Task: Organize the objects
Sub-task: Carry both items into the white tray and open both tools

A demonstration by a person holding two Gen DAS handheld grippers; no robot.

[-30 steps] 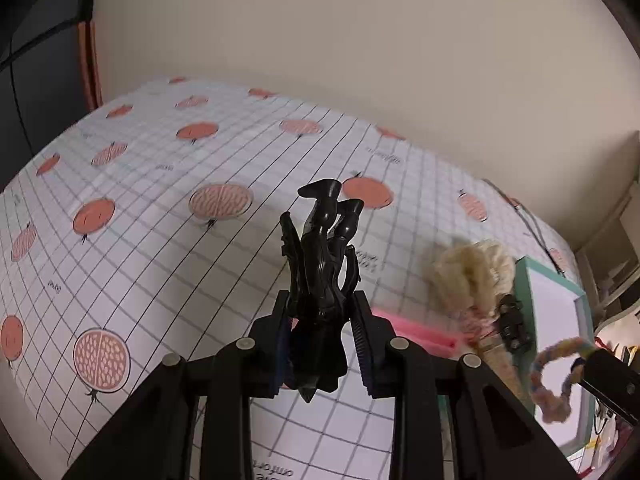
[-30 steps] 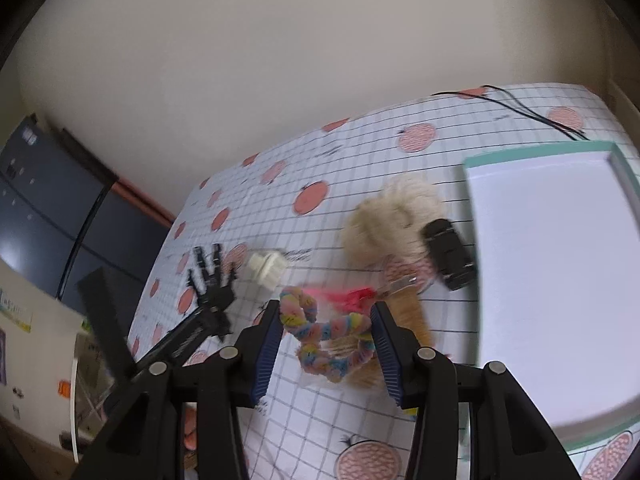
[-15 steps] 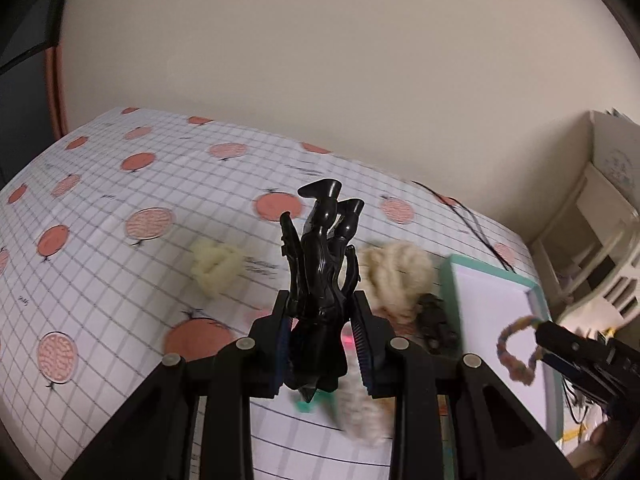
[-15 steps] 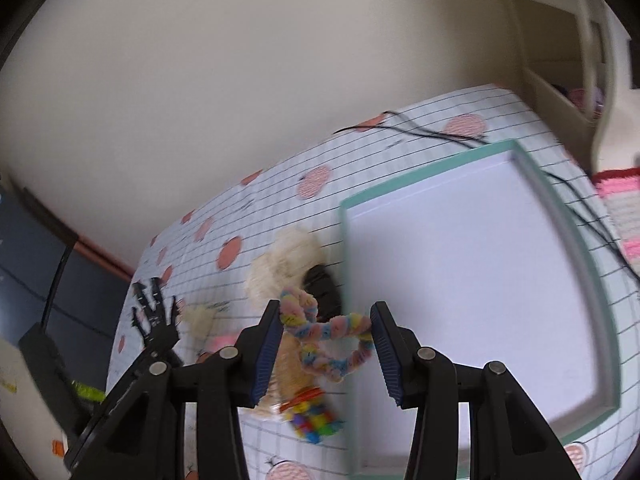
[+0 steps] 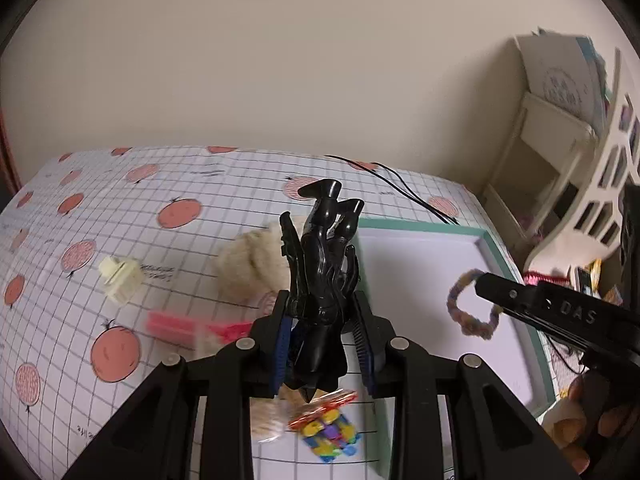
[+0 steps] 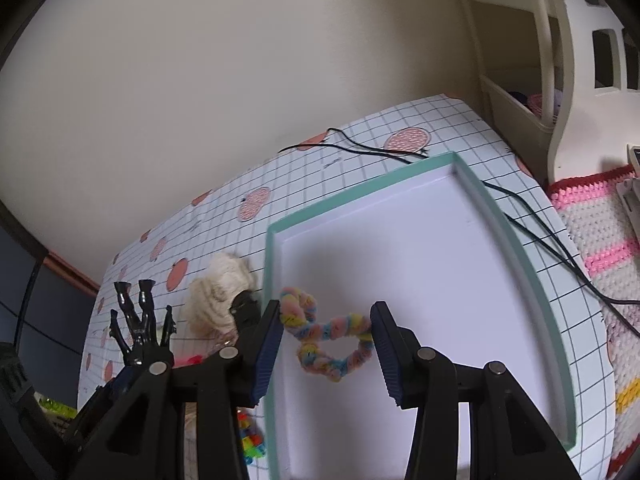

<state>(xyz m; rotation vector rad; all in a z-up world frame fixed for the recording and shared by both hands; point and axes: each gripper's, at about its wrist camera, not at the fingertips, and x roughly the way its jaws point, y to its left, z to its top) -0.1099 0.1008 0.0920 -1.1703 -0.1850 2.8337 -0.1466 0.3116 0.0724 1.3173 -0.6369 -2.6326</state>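
Left gripper (image 5: 322, 336) clenched on glossy black plastic figure (image 5: 322, 280), above counter (image 5: 192, 208). Right gripper (image 6: 326, 340) grasping pastel fuzzy pipe-cleaner loop (image 6: 326, 338), over teal-rimmed white tray (image 6: 508, 240).

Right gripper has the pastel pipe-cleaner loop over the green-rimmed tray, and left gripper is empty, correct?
Not quite. The left gripper is not empty: it is shut on a black figurine, as the left wrist view shows. The rest stands: the right gripper holds the pipe-cleaner loop over the tray.
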